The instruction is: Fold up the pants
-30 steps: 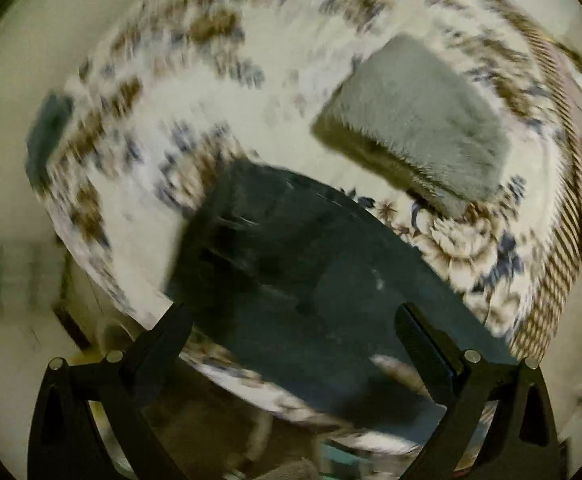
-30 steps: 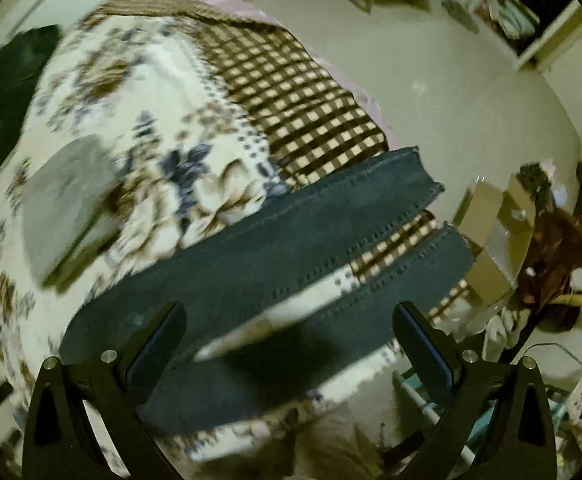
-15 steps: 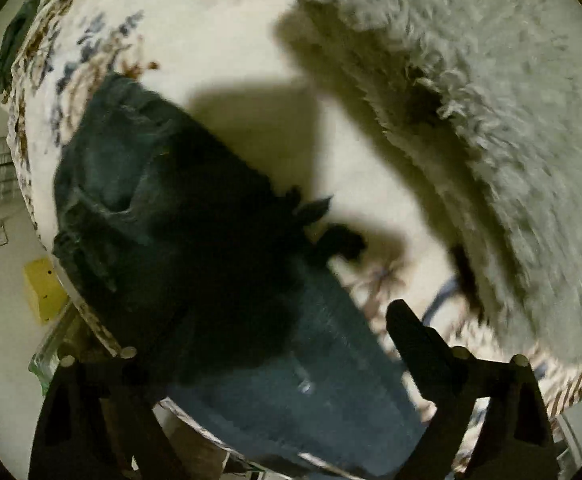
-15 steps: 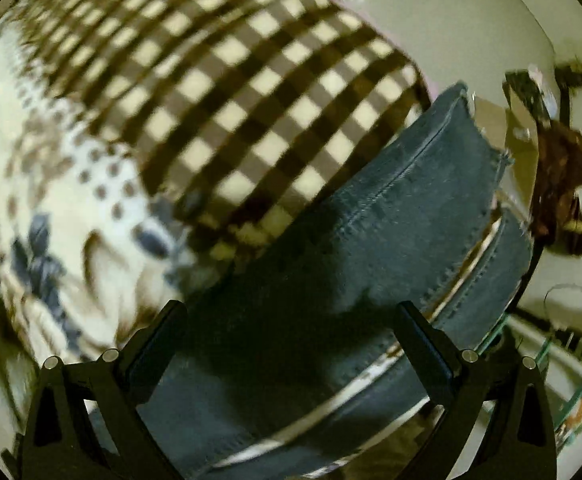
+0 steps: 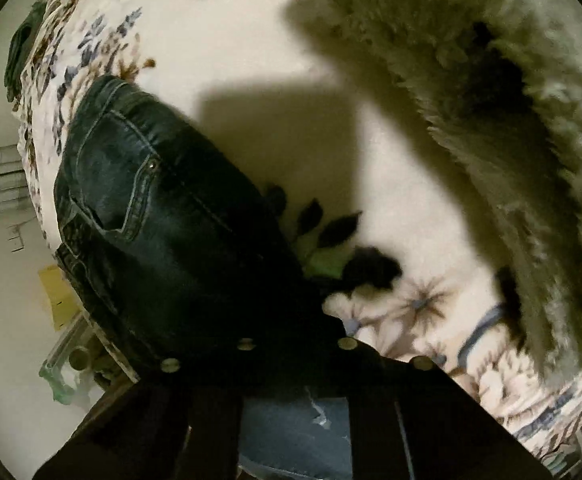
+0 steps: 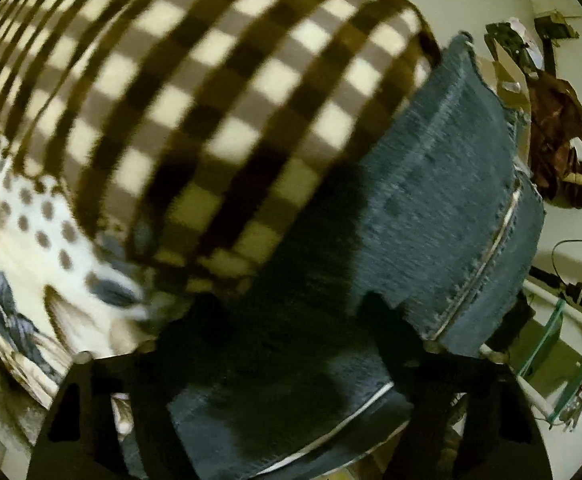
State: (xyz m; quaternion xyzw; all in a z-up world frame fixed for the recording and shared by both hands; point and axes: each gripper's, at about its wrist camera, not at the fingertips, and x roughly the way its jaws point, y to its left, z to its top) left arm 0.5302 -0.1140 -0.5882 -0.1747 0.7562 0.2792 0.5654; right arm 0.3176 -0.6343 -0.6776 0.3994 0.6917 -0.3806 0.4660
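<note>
**Both tongs down on the jeans, one bite made, one closing**

My left tongs are drawn narrow, the jaws brought together in deep shadow over the dark denim; I judge they pinch the cloth, though the shade hides the pads themselves. My right tongs are half wide and closing, with the leg cloth lying between the jaws and not yet pressed, as far as I can tell.

The jeans run away from my left tongs up and to the left, waistband and riveted pocket at the far end, near the edge of the bed. Ahead of my right tongs the two pant legs lie side by side, their frayed hems at the far right, hanging toward the bed's edge with a pale seam line between them.

To do this step well, I judge I should let the right jaws finish closing on the full thickness of the leg before I lift anything. Then I should raise both ends together and level, so the cloth folds on a straight line and does not twist or slip from the lighter grip.

Beneath everything lies the flowered bedspread, pale beyond my left tongs, and the brown checked blanket is up and left of my right tongs. A shaggy grey cushion sits to the upper right of my left tongs, apart from the denim, clear of the fold's path if I carry the cloth low.
</note>
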